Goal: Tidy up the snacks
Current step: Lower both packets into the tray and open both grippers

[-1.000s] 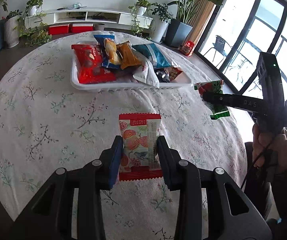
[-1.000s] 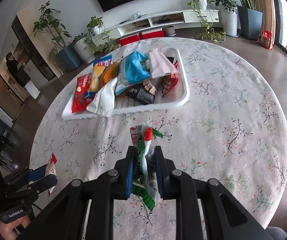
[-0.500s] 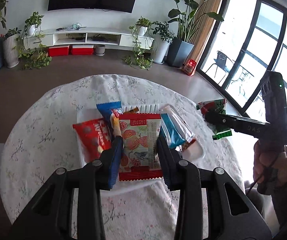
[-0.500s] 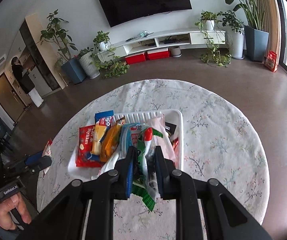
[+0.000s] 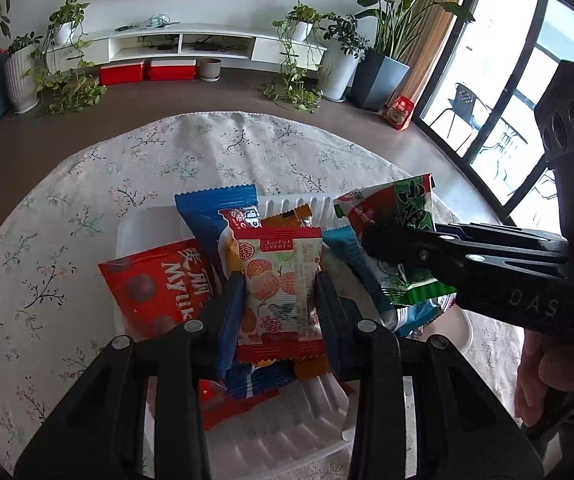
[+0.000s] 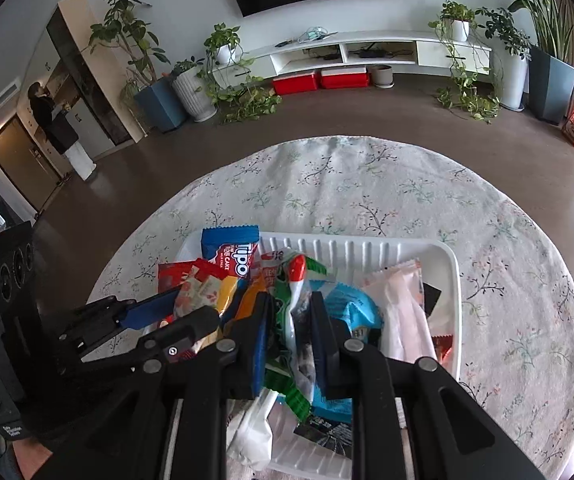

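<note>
My left gripper (image 5: 279,292) is shut on a red-and-white "Joyful events" snack packet (image 5: 281,280) and hangs over the white tray (image 5: 303,202). To its right, my right gripper (image 6: 291,304) is shut on a green, white and red packet (image 6: 297,280), also above the tray (image 6: 367,246). Each gripper shows in the other's view: the right gripper (image 5: 371,236) with its green packet (image 5: 403,208), the left gripper (image 6: 183,308) at the tray's left side. Several snacks fill the tray, among them a blue Tipo pack (image 6: 231,252) and a red pack (image 5: 155,284).
The tray rests on a round table with a floral cloth (image 5: 207,148). A hand (image 5: 547,376) grips the right gripper's handle. Beyond the table lie brown floor, potted plants, a white TV cabinet (image 6: 367,50) and a person (image 6: 53,120) standing far off at the left.
Both grippers have travelled forward from the table's near side to above the tray, each still holding its packet. They now sit close beside each other.
</note>
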The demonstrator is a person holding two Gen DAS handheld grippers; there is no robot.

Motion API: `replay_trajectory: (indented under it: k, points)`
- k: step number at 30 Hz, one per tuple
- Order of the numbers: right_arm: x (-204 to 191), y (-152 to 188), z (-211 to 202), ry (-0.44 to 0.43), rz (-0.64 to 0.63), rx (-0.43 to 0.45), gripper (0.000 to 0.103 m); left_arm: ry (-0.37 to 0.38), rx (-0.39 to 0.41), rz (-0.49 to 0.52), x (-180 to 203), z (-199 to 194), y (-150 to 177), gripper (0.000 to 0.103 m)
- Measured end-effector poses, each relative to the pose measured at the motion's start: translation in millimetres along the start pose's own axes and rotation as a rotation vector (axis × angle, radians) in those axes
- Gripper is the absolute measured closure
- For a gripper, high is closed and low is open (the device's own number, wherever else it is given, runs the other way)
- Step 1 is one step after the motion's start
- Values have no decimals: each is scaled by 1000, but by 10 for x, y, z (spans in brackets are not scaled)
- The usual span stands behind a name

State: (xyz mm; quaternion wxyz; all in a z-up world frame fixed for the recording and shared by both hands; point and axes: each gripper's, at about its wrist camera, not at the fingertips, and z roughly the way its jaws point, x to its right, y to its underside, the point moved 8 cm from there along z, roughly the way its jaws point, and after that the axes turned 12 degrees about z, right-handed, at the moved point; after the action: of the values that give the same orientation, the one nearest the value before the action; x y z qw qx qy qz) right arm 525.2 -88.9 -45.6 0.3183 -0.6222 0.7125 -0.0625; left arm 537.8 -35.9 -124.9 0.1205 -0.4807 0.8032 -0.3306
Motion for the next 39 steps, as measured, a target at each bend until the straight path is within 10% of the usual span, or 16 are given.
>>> replay_trajectory:
  k: [13,20,31,39]
  points:
    - [102,160,275,23,14,-28,80,-28,32,23,-21,234,67,68]
    - [83,143,175,19,11,-10,65,-35,61,27,-15,179,48,22]
    - [98,79,-26,-14,39,48,49,-14,89,18,60,94,18,21]
    - [129,34,-434,-50,72,143,35,-78,160,17,88,-283,67,0]
